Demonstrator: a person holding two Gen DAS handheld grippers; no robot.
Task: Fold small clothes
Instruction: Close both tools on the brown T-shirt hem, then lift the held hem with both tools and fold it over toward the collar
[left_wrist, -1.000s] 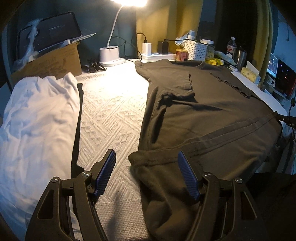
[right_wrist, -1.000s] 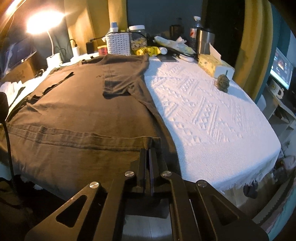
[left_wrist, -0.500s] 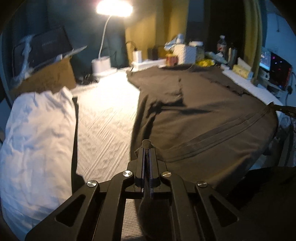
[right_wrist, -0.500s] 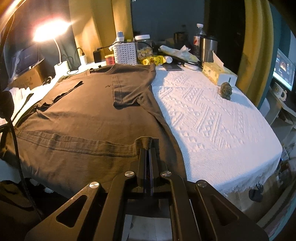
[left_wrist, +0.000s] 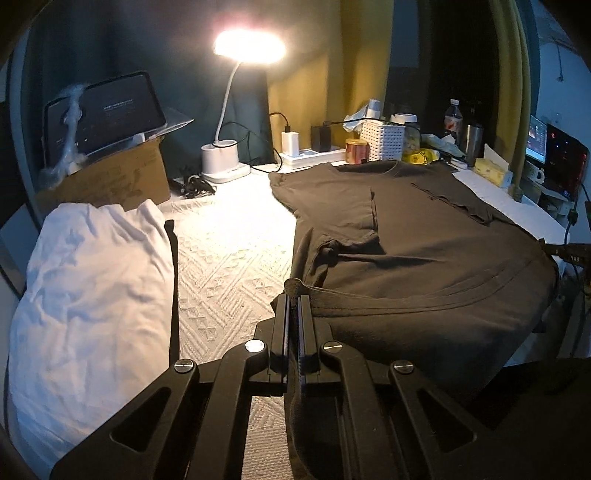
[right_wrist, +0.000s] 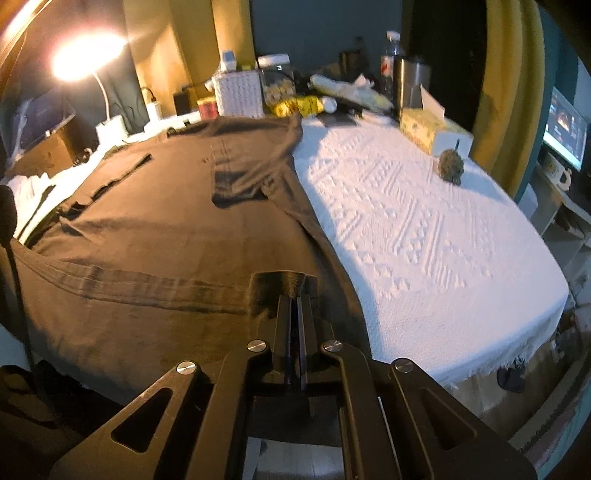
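A dark brown T-shirt (left_wrist: 424, 251) lies spread on the white textured tablecloth (left_wrist: 229, 258), both sleeves folded in over its body. My left gripper (left_wrist: 293, 299) is shut on the shirt's bottom hem at its left corner and lifts it a little. In the right wrist view my right gripper (right_wrist: 293, 299) is shut on the hem of the same T-shirt (right_wrist: 155, 229) at its right corner, with a tuft of cloth standing up between the fingers.
A white garment (left_wrist: 85, 291) lies bunched at the left. A lit desk lamp (left_wrist: 225, 162), cardboard box (left_wrist: 110, 181), power strip, white basket (left_wrist: 384, 134), bottles and tissue box (right_wrist: 432, 125) line the back. A small dark object (right_wrist: 451, 167) sits on the cloth (right_wrist: 424, 236) at the right.
My left gripper went from open around the hem corner to shut on it and has lifted it. My right gripper stayed shut on its corner and has risen a little.
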